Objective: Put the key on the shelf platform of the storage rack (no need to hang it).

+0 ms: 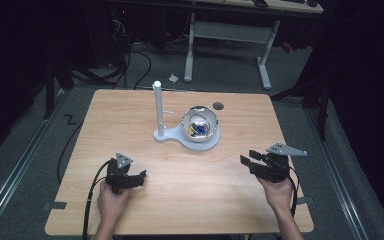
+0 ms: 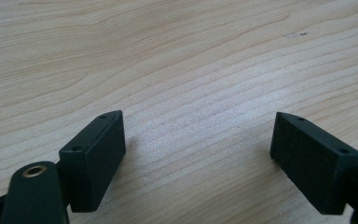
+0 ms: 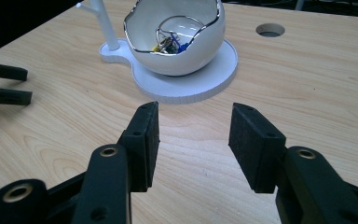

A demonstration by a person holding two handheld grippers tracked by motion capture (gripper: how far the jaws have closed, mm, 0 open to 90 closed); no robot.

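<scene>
A white egg-shaped bowl (image 1: 199, 125) with a shiny rim sits on a white base (image 1: 166, 135) that also carries a tall white post (image 1: 157, 104). Small coloured items lie inside the bowl (image 3: 177, 39). My left gripper (image 1: 141, 176) rests low at the front left of the wooden table (image 1: 130, 115), held by a hand, its jaws wide apart over bare wood (image 2: 198, 135). My right gripper (image 1: 247, 156) is at the front right, open with nothing between its pads, and points toward the bowl (image 3: 193, 135). The left gripper's fingers (image 3: 9, 84) appear at the left edge of the right gripper view.
A round cable hole (image 1: 218, 105) lies in the table behind the bowl. Beyond the table stand a white desk frame (image 1: 230, 35) and dark cables on the grey floor. A black cable (image 1: 92, 195) trails from the left gripper over the front edge.
</scene>
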